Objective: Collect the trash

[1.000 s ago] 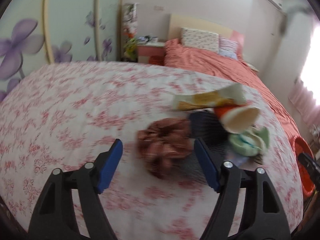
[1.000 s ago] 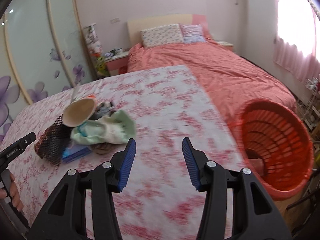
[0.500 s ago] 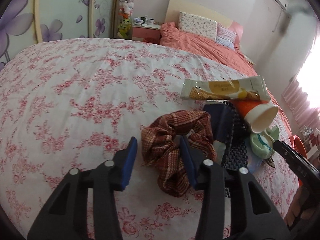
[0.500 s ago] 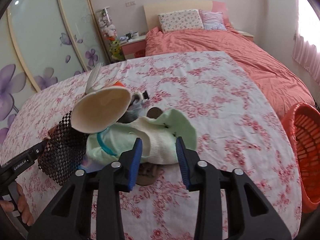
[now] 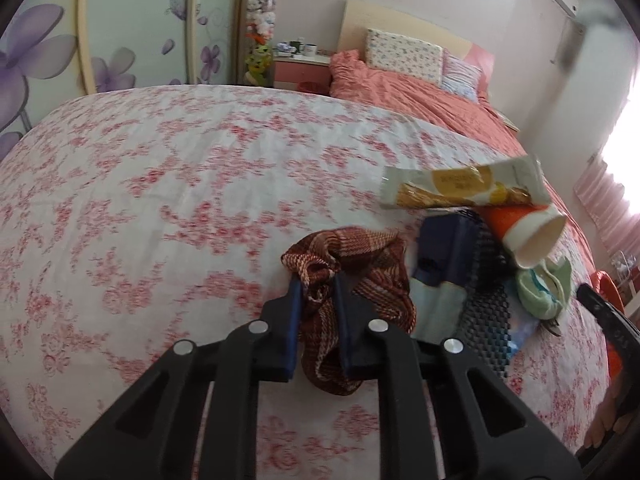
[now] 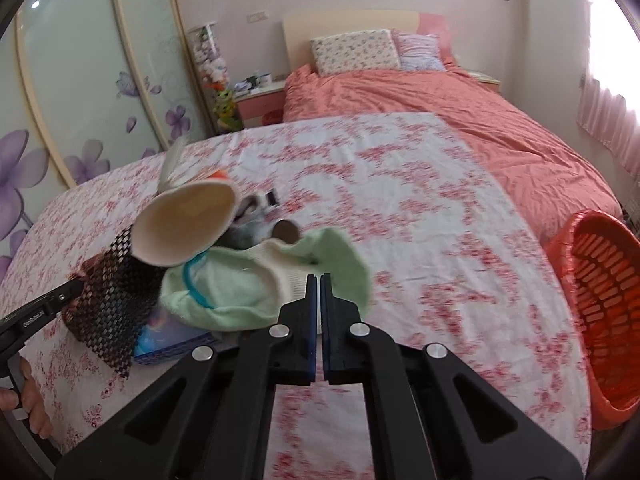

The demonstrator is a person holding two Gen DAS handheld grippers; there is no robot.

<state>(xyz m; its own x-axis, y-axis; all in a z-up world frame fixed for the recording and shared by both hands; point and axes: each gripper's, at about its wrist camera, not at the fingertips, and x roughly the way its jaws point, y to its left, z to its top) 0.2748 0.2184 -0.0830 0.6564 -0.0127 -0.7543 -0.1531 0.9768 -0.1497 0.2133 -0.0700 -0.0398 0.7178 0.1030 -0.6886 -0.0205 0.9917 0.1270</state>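
A small heap of things lies on the floral bedsheet (image 5: 160,184). My left gripper (image 5: 318,280) is closing, and its blue pads pinch a fold of the brown plaid scrunchie (image 5: 372,256). Beyond it lie a dark blue packet (image 5: 444,256), black mesh (image 5: 486,304), an orange paper cup (image 5: 532,232) and a yellow snack wrapper (image 5: 460,190). In the right wrist view my right gripper (image 6: 319,278) is shut on the near edge of the pale green sock (image 6: 240,288). The paper cup (image 6: 184,224) rests on the heap just left of the sock.
An orange plastic basket (image 6: 600,280) stands beside the bed at the right. A second bed with a salmon cover (image 6: 440,112) and pillows lies behind. A nightstand (image 5: 302,70) and flowered wardrobe doors (image 5: 132,24) line the far wall.
Both grippers moved forward and down onto the heap and closed. The left jaws went from wide open to pinching the scrunchie, and the right jaws came together on the sock's edge.
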